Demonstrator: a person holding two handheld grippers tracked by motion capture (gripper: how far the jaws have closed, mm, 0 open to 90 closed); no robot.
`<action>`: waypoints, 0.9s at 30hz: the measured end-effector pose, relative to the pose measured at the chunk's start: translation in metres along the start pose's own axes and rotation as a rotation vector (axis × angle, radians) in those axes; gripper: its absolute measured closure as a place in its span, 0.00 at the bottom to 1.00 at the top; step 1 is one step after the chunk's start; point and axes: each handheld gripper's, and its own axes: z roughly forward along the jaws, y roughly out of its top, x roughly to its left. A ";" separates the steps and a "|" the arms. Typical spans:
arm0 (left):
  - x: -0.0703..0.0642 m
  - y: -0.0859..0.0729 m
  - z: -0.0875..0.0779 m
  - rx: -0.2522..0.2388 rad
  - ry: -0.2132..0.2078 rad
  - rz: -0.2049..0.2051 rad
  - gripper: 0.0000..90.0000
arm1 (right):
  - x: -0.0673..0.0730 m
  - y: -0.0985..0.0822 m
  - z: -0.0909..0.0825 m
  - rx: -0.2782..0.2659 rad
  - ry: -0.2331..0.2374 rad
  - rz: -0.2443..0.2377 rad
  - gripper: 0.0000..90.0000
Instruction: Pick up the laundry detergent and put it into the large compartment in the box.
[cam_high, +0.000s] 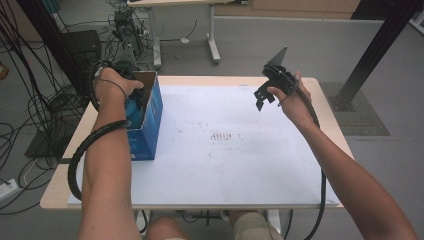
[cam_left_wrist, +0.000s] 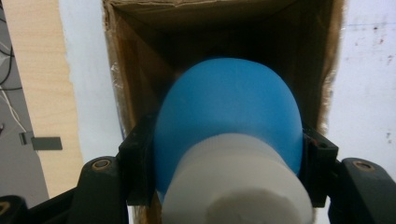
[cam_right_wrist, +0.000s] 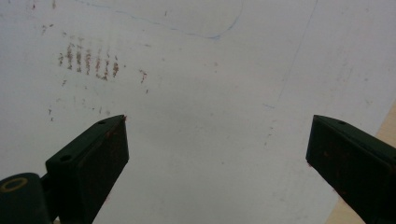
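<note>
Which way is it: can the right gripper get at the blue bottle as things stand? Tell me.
Probably not. The blue bottle is clamped in the left gripper and sits partly inside the open box, whose walls surround it. The right gripper hangs open across the table.

The high view is looking forward and down over the whole table (cam_high: 320, 90) from the person's side. The left gripper view is peering at close range into the open box (cam_left_wrist: 140, 60). The right gripper view is facing down, close over the white sheet (cam_right_wrist: 210, 93), which the high view is sharing.
</note>
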 end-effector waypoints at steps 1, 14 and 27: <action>0.000 0.000 0.002 0.000 0.001 0.001 0.42 | -0.001 0.000 0.000 0.001 0.000 0.002 0.06; -0.003 -0.006 0.020 -0.008 0.006 0.032 0.42 | 0.000 0.000 0.002 0.003 -0.005 -0.002 0.06; -0.007 -0.010 0.021 -0.021 0.015 0.035 0.42 | 0.000 -0.003 0.001 -0.001 0.000 0.006 0.06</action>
